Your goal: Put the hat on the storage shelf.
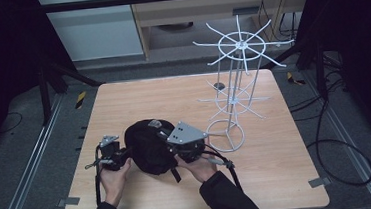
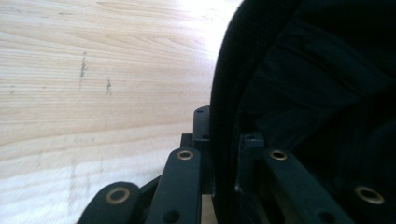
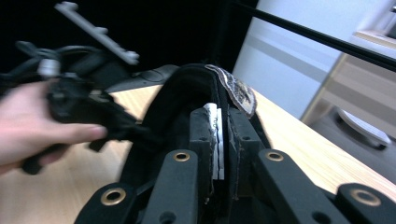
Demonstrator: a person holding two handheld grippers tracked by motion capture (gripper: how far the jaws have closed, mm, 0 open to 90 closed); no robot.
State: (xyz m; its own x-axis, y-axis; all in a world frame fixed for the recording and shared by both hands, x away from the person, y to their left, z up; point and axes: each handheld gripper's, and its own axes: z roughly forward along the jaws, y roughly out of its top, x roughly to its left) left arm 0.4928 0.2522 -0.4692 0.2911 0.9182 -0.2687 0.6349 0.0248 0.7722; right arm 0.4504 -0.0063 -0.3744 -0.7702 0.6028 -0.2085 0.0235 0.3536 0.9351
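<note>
Here, the wooden counter point(image 1: 279, 177) carries a white wire display rack point(image 1: 233, 95) standing upright toward the far right, its spokes bare. Nearer the person, left of the rack's base ring and apart from it, sits a black cap point(image 1: 149, 147), held between both tools. The right claw point(image 1: 187, 152) is clamped on the cap's edge; in the right gripper view the fabric is pinched flat between the pads, with a patch point(image 3: 238, 91) showing just above. The left claw point(image 1: 122, 157) is closed on the opposite rim; the left gripper view shows the cap's band point(image 2: 224, 140) squeezed between the jaws. Judgement: grasp stage done on both sides, the cap low at the counter, not yet carried to the rack; hanging it on a spoke looks like what remains. Whether the cap rests on the wood or is just off it I cannot tell. The patch design is blurred.
</note>
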